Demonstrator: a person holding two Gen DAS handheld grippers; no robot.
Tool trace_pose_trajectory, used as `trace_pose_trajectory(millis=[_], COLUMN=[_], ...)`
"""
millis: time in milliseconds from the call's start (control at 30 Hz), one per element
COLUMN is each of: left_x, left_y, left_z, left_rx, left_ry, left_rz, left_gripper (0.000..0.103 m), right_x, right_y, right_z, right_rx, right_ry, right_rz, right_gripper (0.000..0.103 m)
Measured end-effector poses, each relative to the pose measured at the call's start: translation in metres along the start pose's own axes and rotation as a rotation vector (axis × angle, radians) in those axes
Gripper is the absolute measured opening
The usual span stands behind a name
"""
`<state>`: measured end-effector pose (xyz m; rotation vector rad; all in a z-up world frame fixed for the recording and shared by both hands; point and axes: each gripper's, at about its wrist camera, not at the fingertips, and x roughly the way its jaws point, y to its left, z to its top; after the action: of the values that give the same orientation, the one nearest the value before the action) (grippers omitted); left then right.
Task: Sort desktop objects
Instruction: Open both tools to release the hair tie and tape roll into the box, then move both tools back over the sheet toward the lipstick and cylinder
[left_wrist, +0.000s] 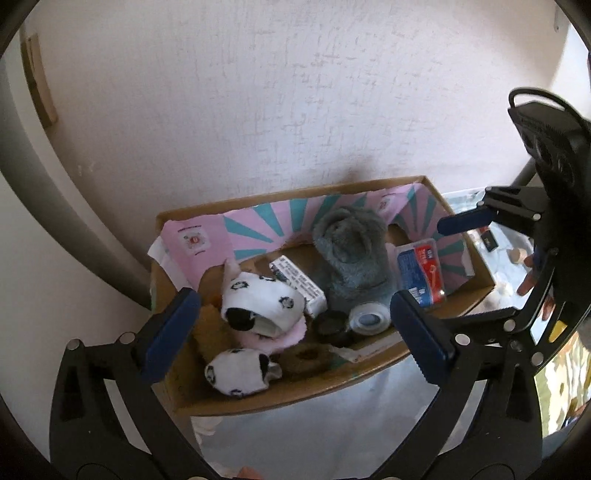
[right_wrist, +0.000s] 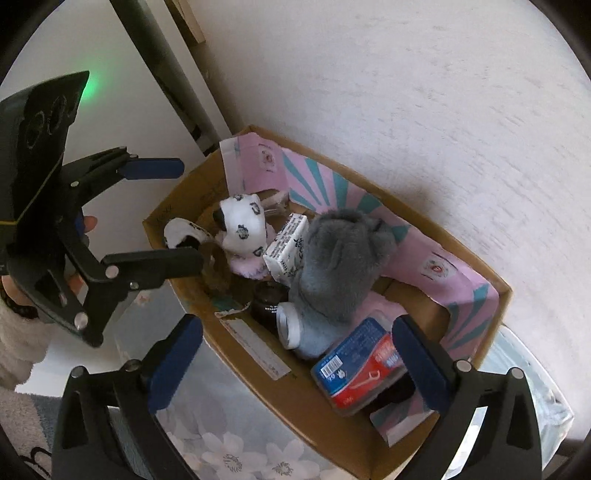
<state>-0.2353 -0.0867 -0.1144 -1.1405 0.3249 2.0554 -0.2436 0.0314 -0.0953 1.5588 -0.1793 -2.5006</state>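
Observation:
An open cardboard box (left_wrist: 277, 397) lined with pink and teal paper stands against the wall. Inside lie a grey plush toy (left_wrist: 351, 251), two white socks with black prints (left_wrist: 266, 299), a small white carton (left_wrist: 303, 284), a black jar (left_wrist: 332, 325), a tape roll (left_wrist: 369, 317) and a blue and red plastic case (left_wrist: 421, 273). My left gripper (left_wrist: 295, 328) hangs open over the socks at the box's left end, touching nothing. My right gripper (right_wrist: 299, 354) is open above the plastic case (right_wrist: 358, 365) and the plush toy (right_wrist: 343, 258), holding nothing.
The box (right_wrist: 295, 402) rests on a glass top over a flowered cloth (right_wrist: 229, 454). A textured white wall (left_wrist: 295, 92) stands right behind it, and a dark pipe (left_wrist: 55, 206) runs at the left. Small items lie on the surface (left_wrist: 509, 254) right of the box.

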Motion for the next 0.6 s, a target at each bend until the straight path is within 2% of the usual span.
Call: trace_pose_trajectory(millis=[67,133,233,367,433,467,533,600], left_x=[-0.005,-0.007,-0.011,-0.016,-0.013,-0.015,-0.023,-0.029], left_y=[0.0,-0.001,-0.003,-0.014,-0.02,-0.022,-0.026,-0.03], left_z=[0.003,0.008,0.009,0.013,0.015,0.015,0.017,0.022], left_rx=[-0.026,-0.06,-0.084,-0.059,-0.045,-0.041,-0.047,-0.055], left_ry=[0.001,0.038,0.02,0.027,0.068,0.063,0.014,-0.012], left_rz=[-0.048,-0.061,-0.084,-0.11,-0.089,-0.058,-0.011,-0.006], left_gripper=[0.103,0.103,0.103,0.103,0.103,0.103,0.103,0.103], right_x=[-0.002,-0.002,0.0,-0.006,-0.006,-0.007,-0.017,-0.029], right_y=[0.001,0.002,0.004,0.007,0.005,0.003,-0.001,-0.002], right_z=[-0.002,-0.002,-0.004,-0.008,-0.01,-0.011,-0.014,-0.019], right_rx=[0.004,0.003,0.005,-0.01,0.007,0.022,0.041,0.05], right_ry=[-0.006,-0.005,0.005,0.004,0.049,0.055,0.022,-0.015], right_rz=[-0.005,-0.015,-0.013,-0.023,-0.052,-0.078,-0.119,-0.128], right_gripper=[0.102,0.102,0.102,0.102,0.102,0.102,0.102,0.102])
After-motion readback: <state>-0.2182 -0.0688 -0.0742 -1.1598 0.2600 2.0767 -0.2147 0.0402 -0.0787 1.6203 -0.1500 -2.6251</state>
